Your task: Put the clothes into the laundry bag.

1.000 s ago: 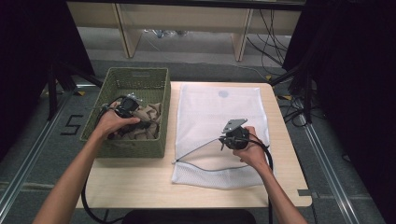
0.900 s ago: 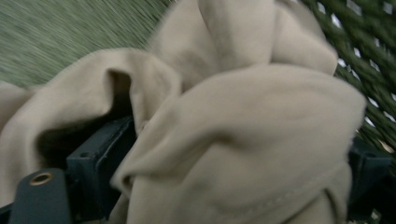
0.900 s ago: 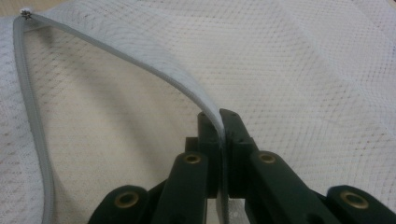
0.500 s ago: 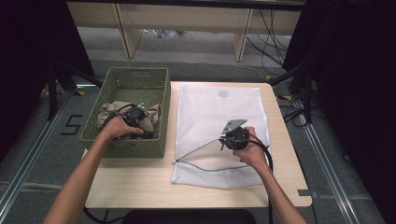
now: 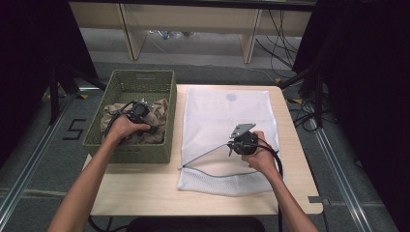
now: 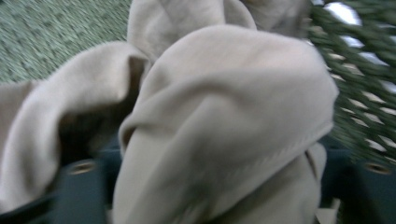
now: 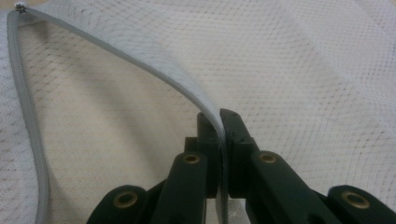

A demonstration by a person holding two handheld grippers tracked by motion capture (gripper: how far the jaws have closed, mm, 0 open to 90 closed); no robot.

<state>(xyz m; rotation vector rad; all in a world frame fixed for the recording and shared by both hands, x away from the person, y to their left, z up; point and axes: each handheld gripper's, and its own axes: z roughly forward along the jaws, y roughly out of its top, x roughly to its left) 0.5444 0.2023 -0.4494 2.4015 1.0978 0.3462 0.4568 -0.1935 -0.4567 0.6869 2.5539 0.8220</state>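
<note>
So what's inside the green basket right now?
Crumpled beige cloth fills the near part of the basket, with the left gripper pushed into it. The far part shows bare basket floor. Anything under the cloth is covered, and cloth hides the jaws.

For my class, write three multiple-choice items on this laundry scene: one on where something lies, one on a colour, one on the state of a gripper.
1. Where does the beige cloth lie?
A. inside the mesh bag
B. in the basket
C. on the floor

2. What colour is the basket?
A. green
B. red
C. white

3. What is the right gripper doing?
A. hanging open above the table
B. clamped on the basket rim
C. clamped on the zipper edge of the white mesh laundry bag

Answers: 1 B, the high view shows the cloth within the basket walls. 2 A, its woven walls look olive green. 3 C, the right gripper view shows the jaws pinching the grey zipper tape.
</note>
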